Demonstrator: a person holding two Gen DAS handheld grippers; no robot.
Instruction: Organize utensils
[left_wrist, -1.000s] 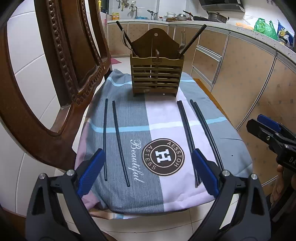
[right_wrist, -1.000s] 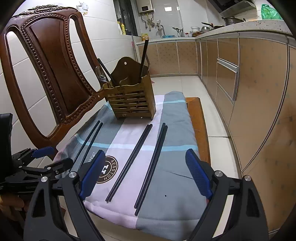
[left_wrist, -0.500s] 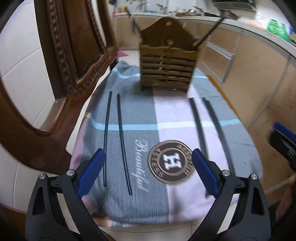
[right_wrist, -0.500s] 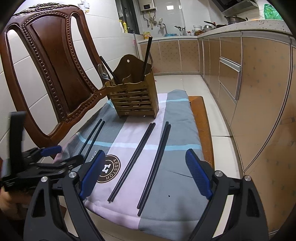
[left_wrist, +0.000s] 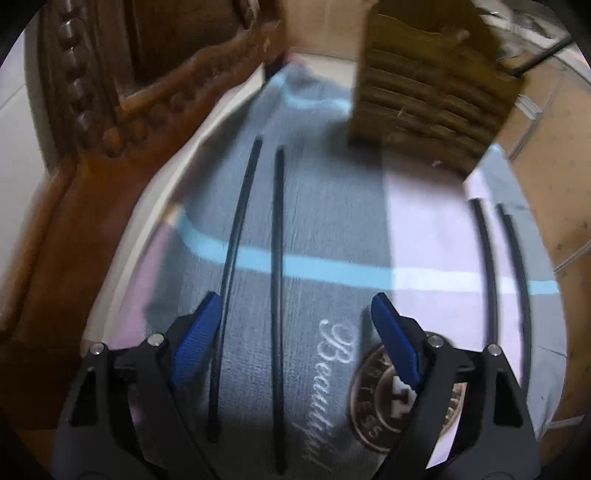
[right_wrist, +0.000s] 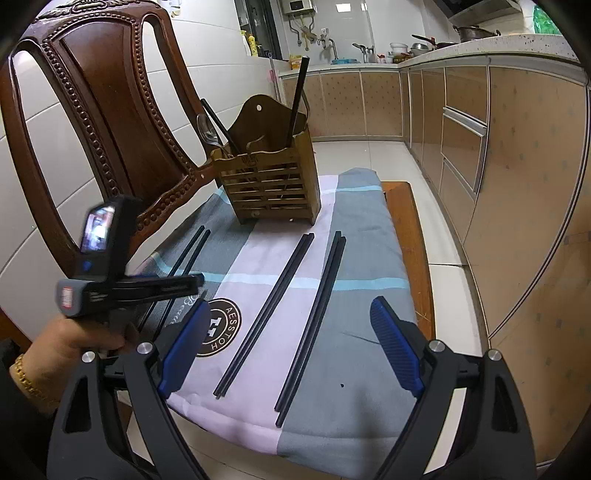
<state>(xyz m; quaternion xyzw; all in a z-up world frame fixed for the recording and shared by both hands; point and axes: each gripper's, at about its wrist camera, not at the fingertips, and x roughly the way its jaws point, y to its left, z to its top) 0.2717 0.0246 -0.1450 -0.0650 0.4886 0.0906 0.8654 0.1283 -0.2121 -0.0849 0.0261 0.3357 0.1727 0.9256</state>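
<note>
A wooden slatted utensil holder (right_wrist: 269, 181) stands at the far end of a cushioned chair seat (right_wrist: 354, 354), with chopsticks and a spoon in it; it also shows in the left wrist view (left_wrist: 432, 99). Three pairs of black chopsticks lie on the cushion: a left pair (left_wrist: 277, 295), a middle pair (right_wrist: 266, 317) and a right pair (right_wrist: 314, 321). My left gripper (left_wrist: 295, 332) is open, low over the left pair, its fingers either side of them. It shows from the side in the right wrist view (right_wrist: 159, 284). My right gripper (right_wrist: 291, 347) is open near the front edge.
The carved wooden chair back (right_wrist: 110, 110) rises on the left. Kitchen cabinets (right_wrist: 517, 147) run along the right, with a tiled floor (right_wrist: 369, 155) between. The cushion carries a round logo (right_wrist: 218, 328).
My left gripper has moved forward, left and down over the left chopstick pair; its view is now blurred. My right gripper has barely moved.
</note>
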